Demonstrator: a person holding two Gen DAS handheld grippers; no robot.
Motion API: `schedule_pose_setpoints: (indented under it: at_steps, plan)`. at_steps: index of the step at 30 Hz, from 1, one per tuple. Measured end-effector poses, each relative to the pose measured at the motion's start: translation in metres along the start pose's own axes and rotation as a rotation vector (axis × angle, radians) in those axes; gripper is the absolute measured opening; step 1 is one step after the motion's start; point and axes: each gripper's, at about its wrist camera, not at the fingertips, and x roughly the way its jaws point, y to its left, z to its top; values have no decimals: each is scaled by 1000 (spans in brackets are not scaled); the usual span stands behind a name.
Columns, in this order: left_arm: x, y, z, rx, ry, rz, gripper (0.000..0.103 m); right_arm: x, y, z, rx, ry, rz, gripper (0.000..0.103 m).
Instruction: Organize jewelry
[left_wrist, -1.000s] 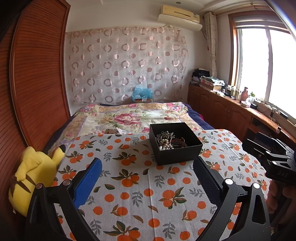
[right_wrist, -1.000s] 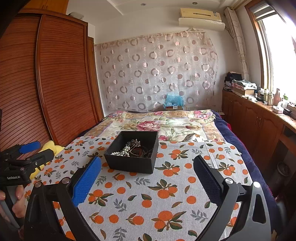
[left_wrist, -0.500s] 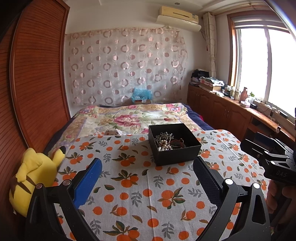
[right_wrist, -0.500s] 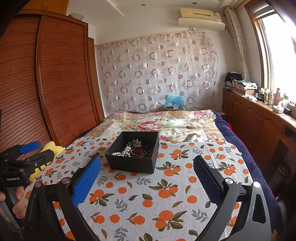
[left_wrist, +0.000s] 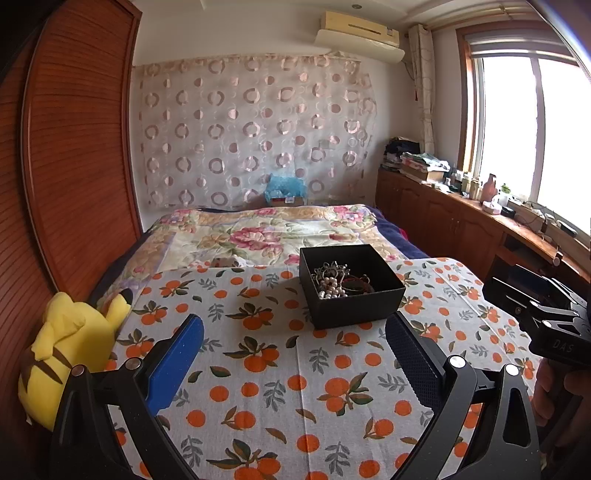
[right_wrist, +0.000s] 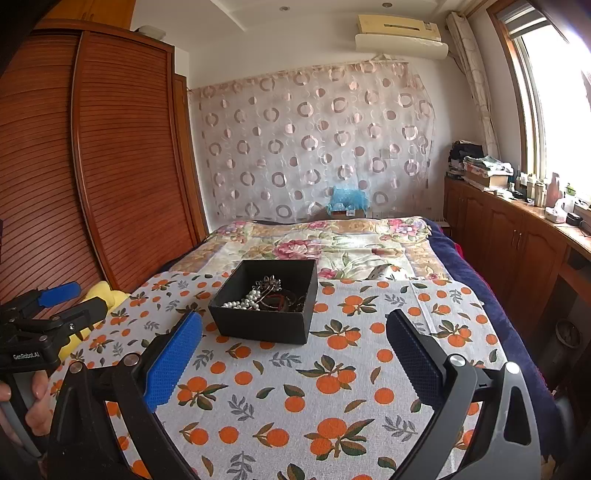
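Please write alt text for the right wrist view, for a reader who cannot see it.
An open black box holding tangled jewelry, pearls among them, sits on an orange-print cloth over a bed. The open right gripper frames the foreground short of the box; the left gripper shows at the left edge.

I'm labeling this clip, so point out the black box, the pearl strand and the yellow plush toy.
black box (left_wrist: 354, 308): left wrist view, on its near outer wall.
pearl strand (right_wrist: 242, 300): right wrist view, on the beads inside the box.
yellow plush toy (left_wrist: 70, 339): left wrist view, on its body beside the cloth.
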Motion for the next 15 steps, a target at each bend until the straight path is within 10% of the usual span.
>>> schedule_pose_setpoints:
  at_steps: [15]
  plan:
    - [0, 0, 0, 2, 1, -2, 95, 0, -1, 1, 0, 0, 1, 100]
